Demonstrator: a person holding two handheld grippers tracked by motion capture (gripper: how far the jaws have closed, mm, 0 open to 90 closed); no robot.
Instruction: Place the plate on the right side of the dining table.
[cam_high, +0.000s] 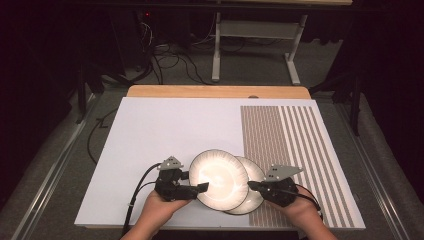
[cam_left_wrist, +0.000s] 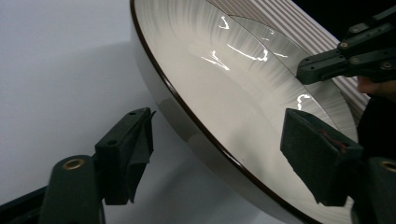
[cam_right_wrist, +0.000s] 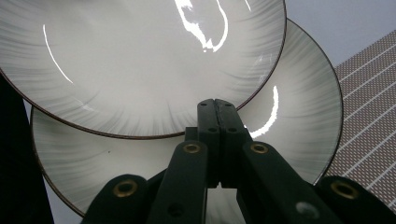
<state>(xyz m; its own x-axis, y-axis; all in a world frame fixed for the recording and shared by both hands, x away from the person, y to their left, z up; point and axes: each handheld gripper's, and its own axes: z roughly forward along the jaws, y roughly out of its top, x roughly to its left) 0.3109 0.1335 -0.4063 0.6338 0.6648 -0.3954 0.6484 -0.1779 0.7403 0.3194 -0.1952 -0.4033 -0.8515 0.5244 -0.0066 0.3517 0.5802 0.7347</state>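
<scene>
While the upper plate (cam_high: 218, 179) lies overlapping the lower plate (cam_high: 250, 192) near the desk's (cam_high: 165, 130) front edge, my left gripper's (cam_high: 198, 187) jaws straddle its rim, released, pads not yet pressing. My right gripper's (cam_high: 252, 185) jaws are clenched together, empty, over the lower plate's rim.

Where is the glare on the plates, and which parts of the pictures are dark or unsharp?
High view: the upper plate is washed out by glare, and the room behind the table is dark. Left gripper view: bright streaks on the plate, near jaws soft. Right gripper view: white reflections on both plates; the lower plate stays greyer.
</scene>
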